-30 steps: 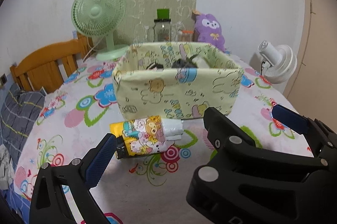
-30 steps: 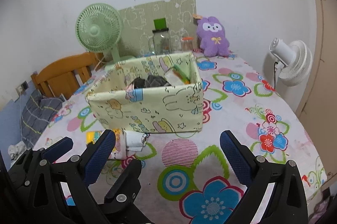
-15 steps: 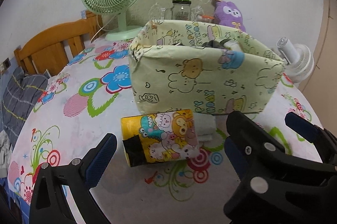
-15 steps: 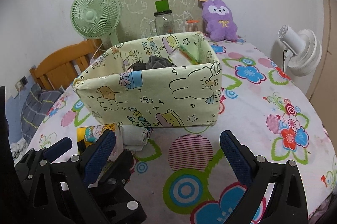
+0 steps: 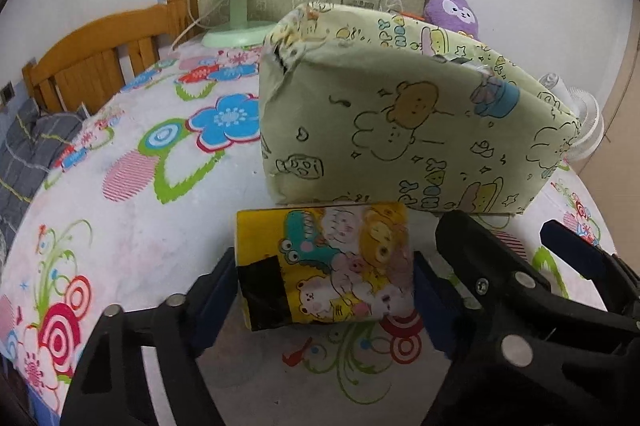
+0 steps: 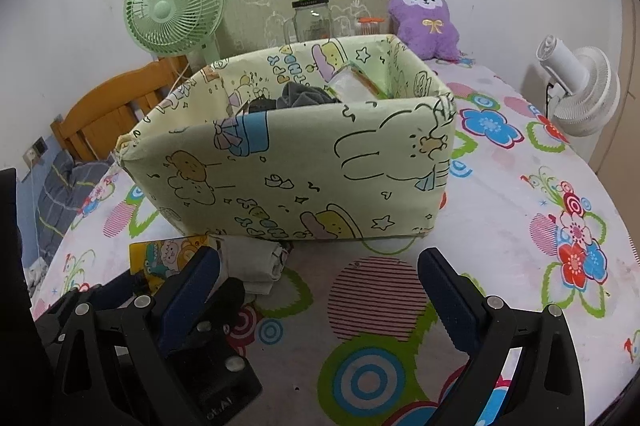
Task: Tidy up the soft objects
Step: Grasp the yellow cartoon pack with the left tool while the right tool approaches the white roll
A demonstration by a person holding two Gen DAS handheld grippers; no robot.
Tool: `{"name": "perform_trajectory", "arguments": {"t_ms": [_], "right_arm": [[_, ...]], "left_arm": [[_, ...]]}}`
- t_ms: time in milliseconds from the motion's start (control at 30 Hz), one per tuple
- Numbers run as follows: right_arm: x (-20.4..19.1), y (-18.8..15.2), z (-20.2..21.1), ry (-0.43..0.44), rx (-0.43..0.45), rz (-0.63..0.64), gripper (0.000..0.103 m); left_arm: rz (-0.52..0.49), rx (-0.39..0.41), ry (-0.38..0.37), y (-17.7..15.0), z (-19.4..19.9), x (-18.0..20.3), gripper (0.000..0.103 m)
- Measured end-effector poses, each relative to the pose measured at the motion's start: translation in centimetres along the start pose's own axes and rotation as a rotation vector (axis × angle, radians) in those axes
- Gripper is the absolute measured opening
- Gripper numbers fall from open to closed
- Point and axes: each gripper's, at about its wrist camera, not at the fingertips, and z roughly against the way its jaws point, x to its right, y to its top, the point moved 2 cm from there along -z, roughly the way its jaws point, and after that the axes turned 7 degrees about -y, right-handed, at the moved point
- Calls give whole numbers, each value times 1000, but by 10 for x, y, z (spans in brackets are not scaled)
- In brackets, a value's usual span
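I am looking down both tongs at the fabric box (image 6: 288, 162) on the flowered tablecloth (image 5: 120, 234). Just in front of the box, the yellow cartoon-print roll (image 5: 324, 266) is lying on its side. My left tongs (image 5: 324, 278) are straddling that roll, one blue pad at each end; the jaws have just been closing in. Whether the pads are already pressing the roll, I cannot tell. A pale folded cloth (image 6: 256, 258) is lying beside the roll, also against the box front. My right tongs (image 6: 320, 290) are standing released, wide apart, nothing between them, hovering over the tablecloth in front of the box, to the right of the cloth.
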Motion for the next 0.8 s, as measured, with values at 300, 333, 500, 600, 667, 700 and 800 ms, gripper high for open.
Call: {"name": "perform_trajectory", "arguments": {"t_ms": [300,333,500,600,667,700,800], "right_arm": [[-7,-1,3,12,0,12,101],[-9,-1,4,14,2,17,101],[-19,-1,9,22,12,37,101],[-24,0,10,23,15,42,101],[-27,1,9,24,6,44,101],[-29,1,8,24,1,46,101],[-33,2,3,17,-16,53,101]], "left_arm": [[-5,15,11,-1,7,-4,76],[-6,18,20,-1,9,-6,76],[-2,28,47,-1,18,-14,75],[3,33,59,-1,21,-19,75],[6,35,62,0,22,-24,75],[4,32,66,0,22,-25,75],[-5,28,80,2,22,-30,75]]}}
